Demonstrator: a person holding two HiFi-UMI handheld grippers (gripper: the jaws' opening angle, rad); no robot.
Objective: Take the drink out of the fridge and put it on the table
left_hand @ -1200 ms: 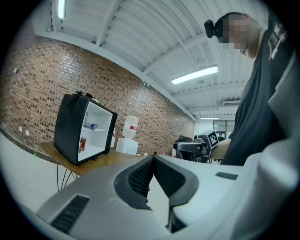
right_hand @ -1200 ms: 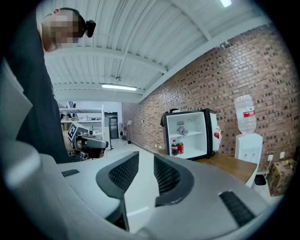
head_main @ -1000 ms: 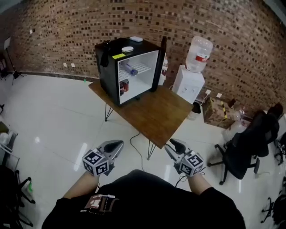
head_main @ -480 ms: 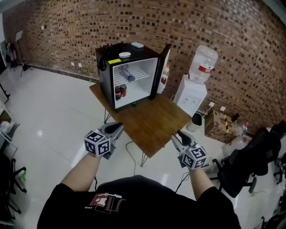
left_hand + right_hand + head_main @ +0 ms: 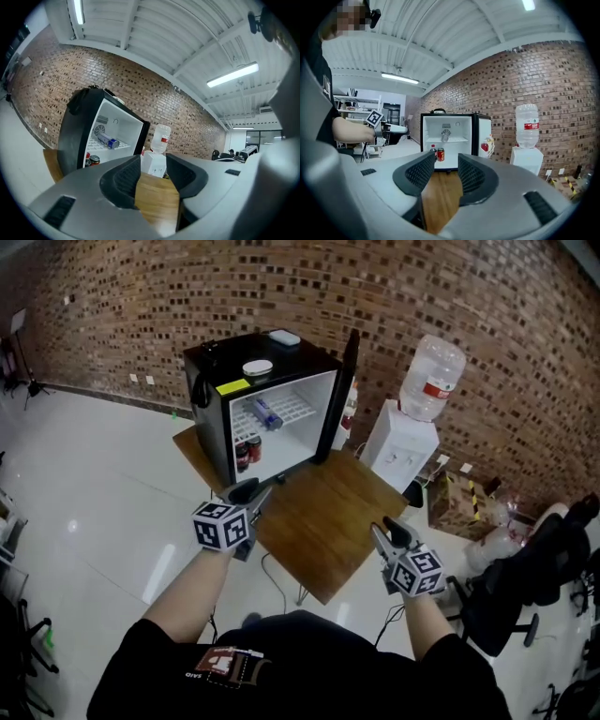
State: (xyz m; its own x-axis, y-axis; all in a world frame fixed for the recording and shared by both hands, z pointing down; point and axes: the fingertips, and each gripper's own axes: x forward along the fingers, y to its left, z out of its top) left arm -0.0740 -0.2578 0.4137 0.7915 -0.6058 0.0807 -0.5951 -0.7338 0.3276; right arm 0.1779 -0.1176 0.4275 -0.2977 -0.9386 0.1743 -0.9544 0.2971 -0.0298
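Ahead, wooden table (image 5: 323, 521) on glossy white floor (image 5: 103, 484), brick wall (image 5: 187, 287) behind.

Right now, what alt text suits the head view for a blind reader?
An open mini fridge with cans inside stands on a wooden table; before it a person holds the left gripper, empty jaws opening, and the right gripper, empty jaws apart.

The black box-shaped mini fridge (image 5: 211, 418) stands on the far left end of the brown wooden table (image 5: 323, 521), its door (image 5: 341, 404) swung open to the right. Inside, a clear plastic bottle (image 5: 266, 413) lies on the upper wire shelf (image 5: 292, 409); two small drink cans (image 5: 247, 452) stand below, at the left. Right of the table, a white water dispenser (image 5: 401, 439) stands against the red brick wall (image 5: 469, 315).
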